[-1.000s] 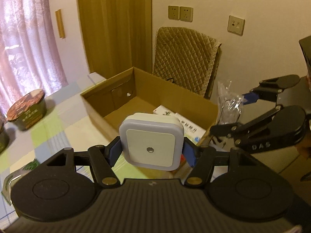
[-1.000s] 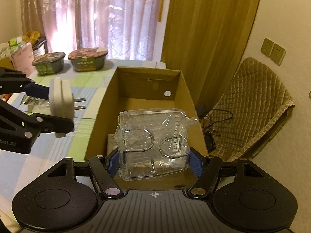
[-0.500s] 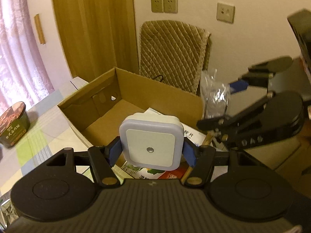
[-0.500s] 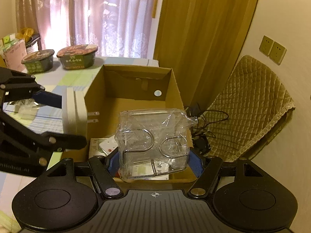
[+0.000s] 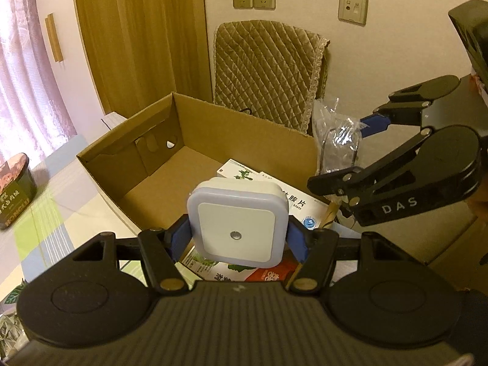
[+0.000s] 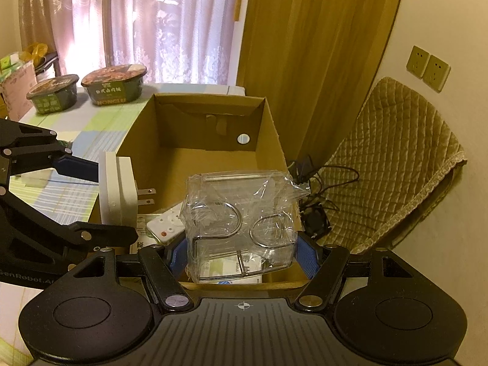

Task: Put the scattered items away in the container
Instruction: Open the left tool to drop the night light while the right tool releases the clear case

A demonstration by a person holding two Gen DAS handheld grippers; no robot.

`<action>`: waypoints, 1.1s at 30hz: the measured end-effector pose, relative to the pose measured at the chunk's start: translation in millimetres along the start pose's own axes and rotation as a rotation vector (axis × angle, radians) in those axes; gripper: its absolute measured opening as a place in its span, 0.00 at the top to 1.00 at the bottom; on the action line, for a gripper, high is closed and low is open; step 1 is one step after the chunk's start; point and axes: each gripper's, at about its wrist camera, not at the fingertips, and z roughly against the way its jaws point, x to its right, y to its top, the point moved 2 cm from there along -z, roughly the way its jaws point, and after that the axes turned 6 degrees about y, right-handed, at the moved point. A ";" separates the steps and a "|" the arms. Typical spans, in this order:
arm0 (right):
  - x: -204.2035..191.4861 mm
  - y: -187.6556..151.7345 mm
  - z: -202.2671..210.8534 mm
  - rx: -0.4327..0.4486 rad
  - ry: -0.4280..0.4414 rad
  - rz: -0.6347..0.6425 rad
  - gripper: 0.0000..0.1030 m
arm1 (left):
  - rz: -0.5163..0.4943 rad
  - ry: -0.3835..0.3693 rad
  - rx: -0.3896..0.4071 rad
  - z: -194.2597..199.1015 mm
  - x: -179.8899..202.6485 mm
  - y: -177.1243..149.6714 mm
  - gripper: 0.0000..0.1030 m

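While the left tool [image 5: 238, 239] pinches a white square night light [image 5: 238, 224] between its blue pads, holding it above the near end of the open cardboard box [image 5: 195, 140], the right tool [image 6: 242, 251] is clamped on a clear plastic-wrapped packet [image 6: 241, 222] with wire hooks inside, over the same box. You can read "DAS" on the right tool's side and "NONGLU" on a noodle bowl [image 6: 114, 87] on the checked surface [image 6: 100, 125]. Medicine boxes [image 5: 292, 204] with Chinese print lie in the box.

My fingers [image 6: 306, 256] clamp a clear packet [image 6: 241, 225]; the box [image 6: 268, 128] lies ahead, a plug [image 6: 117, 187] to their left.
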 end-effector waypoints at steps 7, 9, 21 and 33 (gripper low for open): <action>-0.9 0.1 -0.4 0.000 0.001 0.003 0.29 | -0.043 0.036 0.024 4.5 0.7 -1.2 0.26; -1.4 0.3 -0.5 0.000 0.001 0.004 0.29 | -0.045 0.040 0.027 7.5 -0.1 -2.1 0.26; -13.9 2.5 -3.6 0.000 0.020 0.021 0.29 | 0.002 0.075 0.004 23.3 -14.6 -19.1 0.26; -26.8 9.3 -9.6 0.001 0.045 0.039 0.29 | 0.045 0.095 -0.001 35.5 -24.7 -27.9 0.26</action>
